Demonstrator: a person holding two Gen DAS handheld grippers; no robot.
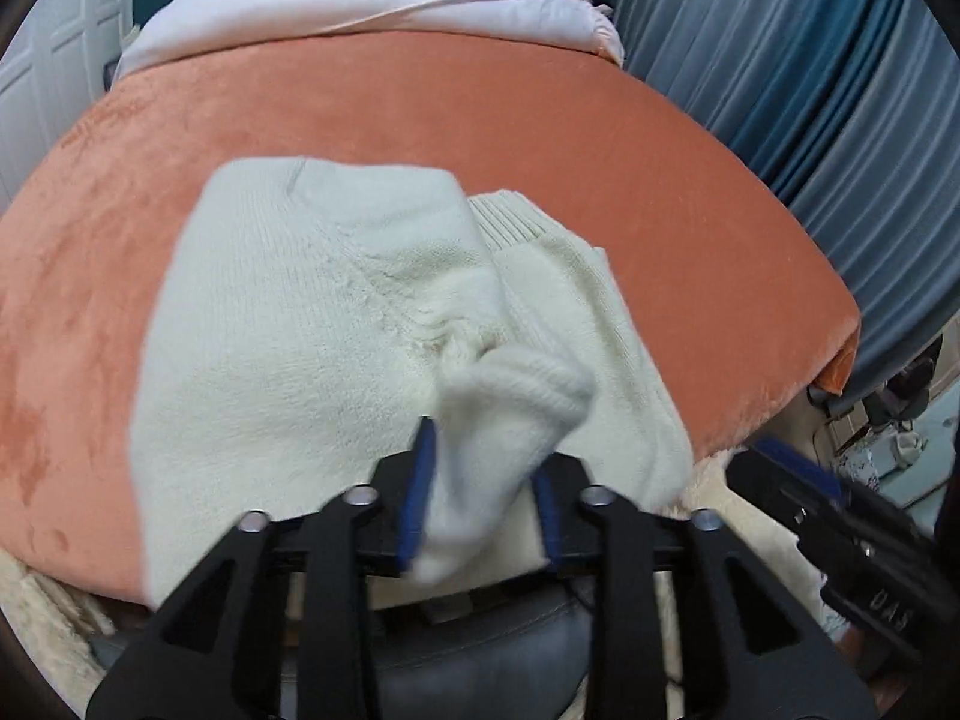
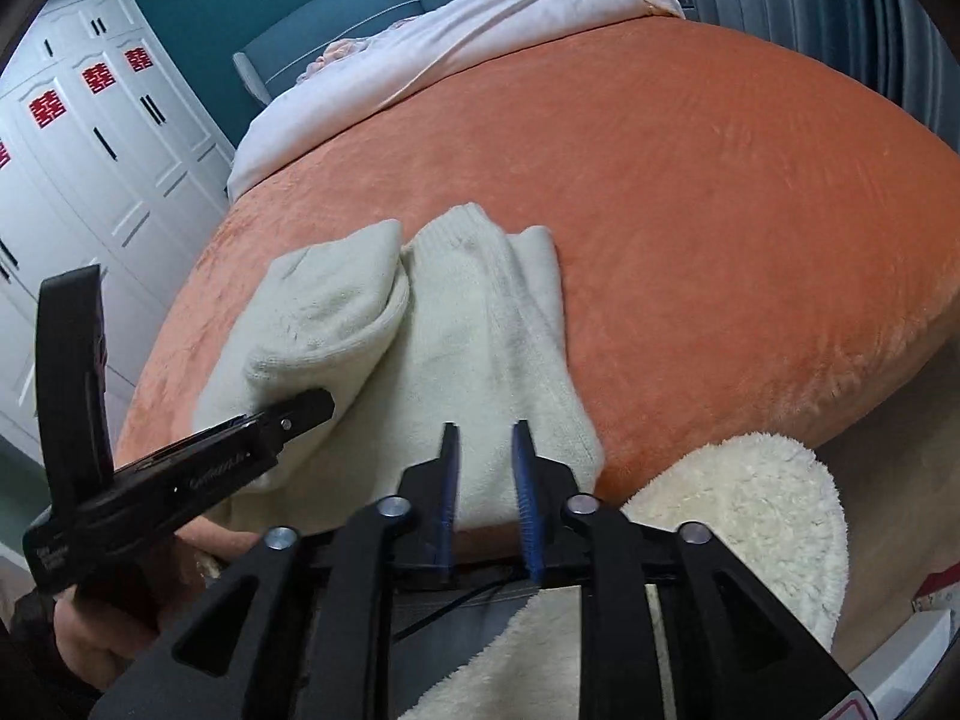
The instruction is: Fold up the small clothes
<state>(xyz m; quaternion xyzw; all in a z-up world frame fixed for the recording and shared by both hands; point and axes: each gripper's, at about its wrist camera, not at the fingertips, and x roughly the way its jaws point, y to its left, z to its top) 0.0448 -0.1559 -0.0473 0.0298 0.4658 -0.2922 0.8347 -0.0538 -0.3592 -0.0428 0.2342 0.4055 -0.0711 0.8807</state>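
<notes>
A cream knit sweater (image 1: 288, 330) lies partly folded on the orange bed cover (image 1: 540, 120), near its front edge. My left gripper (image 1: 483, 450) hovers over the sweater's near side. A blurred white knit fold, a sleeve or cuff (image 1: 510, 384), hangs loosely in the gap between its blue pads, so it reads as open. In the right wrist view the sweater (image 2: 480, 330) shows a folded-over part on the left and a ribbed strip down the middle. My right gripper (image 2: 485, 426) stands open just above the sweater's near edge, nothing between its pads.
A pale pink duvet (image 1: 360, 6) is bunched at the bed's far end. Blue curtains (image 1: 810, 90) hang on the right and a white wardrobe (image 2: 90, 150) stands on the left. A fluffy cream blanket (image 2: 750, 510) sits below the bed's front edge. A hand (image 2: 90, 630) holds the left tool.
</notes>
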